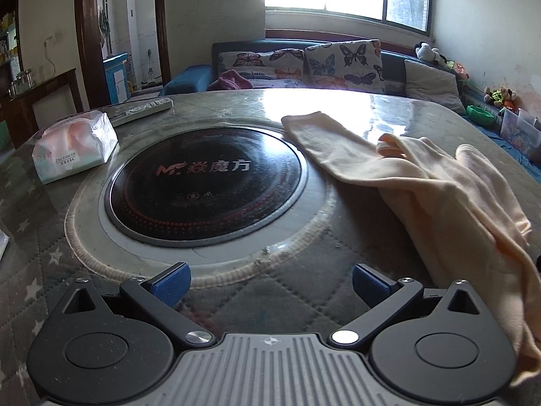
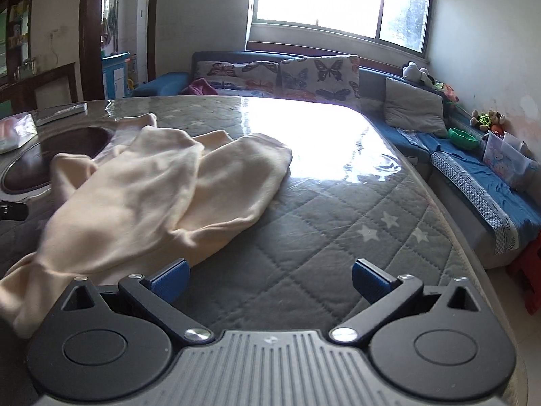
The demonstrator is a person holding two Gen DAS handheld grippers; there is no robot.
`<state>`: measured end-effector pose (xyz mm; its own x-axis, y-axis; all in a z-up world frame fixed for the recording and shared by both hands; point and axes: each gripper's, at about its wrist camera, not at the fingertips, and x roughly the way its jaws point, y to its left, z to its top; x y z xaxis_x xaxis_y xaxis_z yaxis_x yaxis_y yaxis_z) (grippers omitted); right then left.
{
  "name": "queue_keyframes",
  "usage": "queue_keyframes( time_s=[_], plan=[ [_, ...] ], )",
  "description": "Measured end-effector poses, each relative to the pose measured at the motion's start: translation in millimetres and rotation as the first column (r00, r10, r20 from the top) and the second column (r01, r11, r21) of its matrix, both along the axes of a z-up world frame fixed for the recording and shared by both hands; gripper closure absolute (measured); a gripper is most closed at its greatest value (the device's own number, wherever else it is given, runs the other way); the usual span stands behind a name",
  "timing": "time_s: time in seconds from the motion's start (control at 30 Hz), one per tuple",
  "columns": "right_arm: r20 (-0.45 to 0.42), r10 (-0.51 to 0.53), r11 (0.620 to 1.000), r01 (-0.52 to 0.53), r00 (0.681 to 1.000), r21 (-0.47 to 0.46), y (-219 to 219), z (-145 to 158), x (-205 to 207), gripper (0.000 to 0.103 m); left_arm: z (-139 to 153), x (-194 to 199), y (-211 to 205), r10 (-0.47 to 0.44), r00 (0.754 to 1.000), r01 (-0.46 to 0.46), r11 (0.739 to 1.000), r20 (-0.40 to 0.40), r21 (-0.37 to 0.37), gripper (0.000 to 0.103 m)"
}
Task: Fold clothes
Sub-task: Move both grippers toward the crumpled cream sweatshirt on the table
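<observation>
Right now your crumpled cream cotton garment (image 2: 145,182) lies just left of the right hand-held gripper (image 2: 268,279), stretching away leftward. Both it and the left hand-held gripper (image 1: 270,282) gape wide, empty; the right sits nearer.

Ahead of the left gripper (image 1: 269,282), a round cooktop (image 1: 206,186) is set into the table (image 1: 304,270). A tissue pack (image 1: 76,145) lies ahead to its left, with a remote control (image 1: 142,110) behind it. The garment (image 1: 439,199) is spread to its right, overlapping the cooktop's surround. From the right gripper (image 2: 269,280), the garment (image 2: 162,189) is placed ahead-left. A sofa (image 2: 304,74) stands beyond the table.
</observation>
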<state>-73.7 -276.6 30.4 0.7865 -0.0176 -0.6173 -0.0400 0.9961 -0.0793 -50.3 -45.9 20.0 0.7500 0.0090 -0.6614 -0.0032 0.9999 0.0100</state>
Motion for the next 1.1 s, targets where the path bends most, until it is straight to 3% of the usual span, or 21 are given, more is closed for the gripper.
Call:
queue_keyframes(
  time_s=[0.33, 1.1],
  plan=[
    [-0.01, 0.033, 0.996, -0.032, 0.999, 0.086, 11.1, -0.4, -25.8, 0.0, 6.4, -24.5, -19.4, -0.017, 1.0, 0.017, 1.0, -0.011, 0.02, 0.0],
    [-0.039, 0.09, 0.987, -0.084, 0.995, 0.134, 27.6, 1.9, -58.4, 0.0, 10.1, -53.9, -40.6, -0.064, 0.998, 0.065, 0.997, -0.013, 0.053, 0.0]
  ],
)
